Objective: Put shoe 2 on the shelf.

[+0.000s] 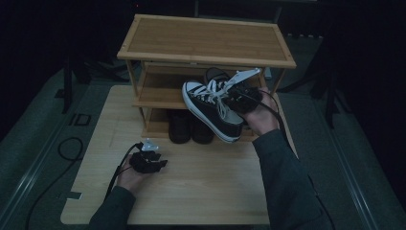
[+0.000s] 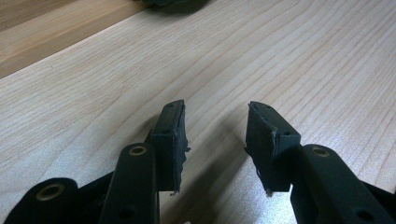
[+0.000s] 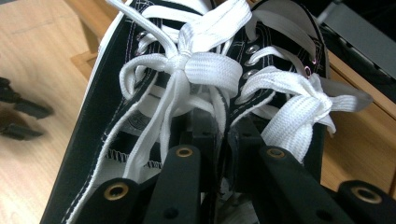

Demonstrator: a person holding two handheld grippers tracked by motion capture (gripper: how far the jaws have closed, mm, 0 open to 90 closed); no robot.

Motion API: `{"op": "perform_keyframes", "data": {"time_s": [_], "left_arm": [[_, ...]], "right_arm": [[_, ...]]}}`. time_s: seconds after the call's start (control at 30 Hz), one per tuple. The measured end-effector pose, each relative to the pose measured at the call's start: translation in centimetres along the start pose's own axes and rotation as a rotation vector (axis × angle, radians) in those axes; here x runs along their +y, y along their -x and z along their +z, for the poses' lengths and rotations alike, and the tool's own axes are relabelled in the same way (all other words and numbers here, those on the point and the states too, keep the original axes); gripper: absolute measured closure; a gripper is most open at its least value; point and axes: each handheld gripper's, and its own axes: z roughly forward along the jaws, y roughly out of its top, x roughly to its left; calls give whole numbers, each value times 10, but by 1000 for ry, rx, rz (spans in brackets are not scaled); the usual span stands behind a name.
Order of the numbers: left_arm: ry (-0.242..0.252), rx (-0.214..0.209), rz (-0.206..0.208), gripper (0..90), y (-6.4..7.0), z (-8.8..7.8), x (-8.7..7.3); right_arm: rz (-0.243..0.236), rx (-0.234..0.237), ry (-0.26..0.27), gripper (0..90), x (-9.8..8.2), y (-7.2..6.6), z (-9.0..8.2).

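Black canvas sneakers (image 1: pixel 210 108) with white laces and white rubber toe caps hang as a pair in the right gripper (image 1: pixel 239 96), whose jaws are clamped tight on the collars where the two shoes meet; in the right gripper view both knotted bows sit just above the jaws. They hover in front of the bamboo shoe rack (image 1: pixel 206 40), at its middle shelf. A good placement keeps the soles level, toes leading into the rack, clearing the dark shoes (image 1: pixel 189 125) on the rack's bottom shelf. Nearer than the rack, the left gripper (image 1: pixel 155 160) rests on the pale wooden table (image 1: pixel 206 191), jaws apart and empty.
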Motion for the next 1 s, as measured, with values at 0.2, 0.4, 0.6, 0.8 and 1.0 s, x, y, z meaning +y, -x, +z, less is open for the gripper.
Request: {"op": "perform_keyframes", "data": {"time_s": [0.2,0.4,0.6,0.8,1.0], "left_arm": [[-1,1,1,583,0,0,0],[0,0,0,583,0,0,0],[-2,-1,0,583,0,0,0],[-2,-2,1,583,0,0,0],[-3,0,2,583,0,0,0]], "right_arm": [[58,-29,-4,842,2,2,3],[115,-66,-4,845,3,4,7],[151,-111,-12,844,7,4,10],[173,-158,-9,844,15,3,13],[181,-191,-28,778,16,4,21]]}}
